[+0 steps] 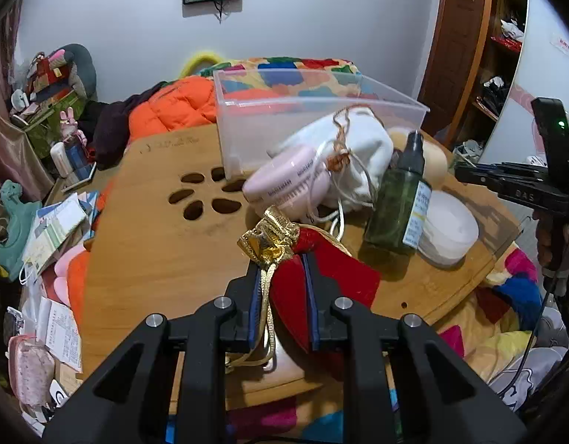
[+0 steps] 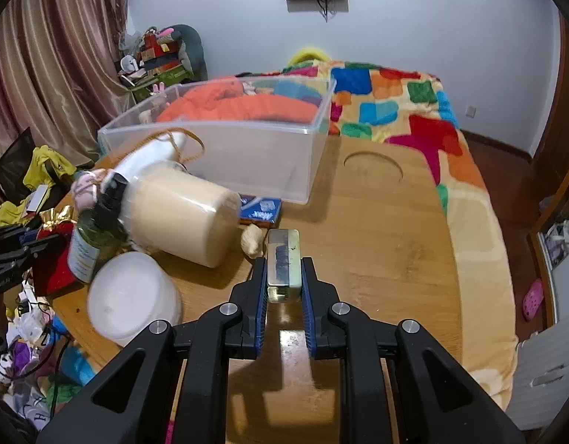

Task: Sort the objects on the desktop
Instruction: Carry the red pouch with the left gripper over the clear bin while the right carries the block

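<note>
**Both grippers loaded over the wooden table**

Your left gripper (image 1: 282,277) is pinched on the red pouch (image 1: 295,296), blue pads pressed into the fabric. Its gold-trimmed neck pokes out at 12 o'clock of the jaws, and the gold cord (image 1: 268,292) trails down between the fingers; the pouch's lower end is lost behind the gripper body.

Your right gripper (image 2: 283,277) is clamped on a small metallic rectangular box (image 2: 283,262). What it is, you can't tell: only a dark window on top shows, and its near end blurs into a reflection.

From the left wrist, the clear plastic bin (image 1: 321,103) sits at 12 o'clock on the table (image 1: 155,251). In front of it lie a white drawstring bag (image 1: 354,155), a pink device (image 1: 284,181), a green spray bottle (image 1: 399,203) with an unreadable label, and a white round tub (image 1: 451,229). A cream jar (image 2: 181,214) lies on its side, mostly hidden from the left wrist. A blue packet (image 2: 260,211) peeks out at the bin's foot, half covered.
</note>
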Demonstrator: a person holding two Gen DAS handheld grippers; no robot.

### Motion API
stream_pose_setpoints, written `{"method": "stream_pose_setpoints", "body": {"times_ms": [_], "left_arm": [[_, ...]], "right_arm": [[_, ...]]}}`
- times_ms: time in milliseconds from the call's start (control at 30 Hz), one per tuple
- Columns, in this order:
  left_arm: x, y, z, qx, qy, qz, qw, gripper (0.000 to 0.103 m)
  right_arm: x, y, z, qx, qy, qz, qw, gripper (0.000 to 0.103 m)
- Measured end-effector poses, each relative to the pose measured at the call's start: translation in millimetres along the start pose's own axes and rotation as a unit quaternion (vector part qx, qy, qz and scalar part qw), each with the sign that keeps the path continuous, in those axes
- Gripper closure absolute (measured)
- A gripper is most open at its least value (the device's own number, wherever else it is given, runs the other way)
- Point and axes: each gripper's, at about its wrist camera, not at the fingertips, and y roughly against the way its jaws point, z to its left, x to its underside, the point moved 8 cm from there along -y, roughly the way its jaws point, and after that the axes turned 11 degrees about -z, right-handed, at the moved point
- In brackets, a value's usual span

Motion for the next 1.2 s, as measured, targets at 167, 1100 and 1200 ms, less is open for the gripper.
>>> {"method": "stream_pose_setpoints", "body": {"times_ms": [167, 1100, 1200], "left_arm": [[-17, 7, -1, -0.002, -0.004, -0.015, 0.9999, 0.083], [-130, -17, 12, 0.03, -0.018, -0.071, 0.9969, 0.083], [-142, -24, 13, 0.031, -0.02, -0.077, 0.9964, 0.083]], "right_arm": [[-13, 15, 9, 0.0, 0.024, -0.018, 1.0, 0.088], [-85, 7, 19, -0.042, 0.034, -0.05, 0.997, 0.088], [-94, 0, 18, -0.044, 0.035, -0.051, 0.997, 0.088]]}}
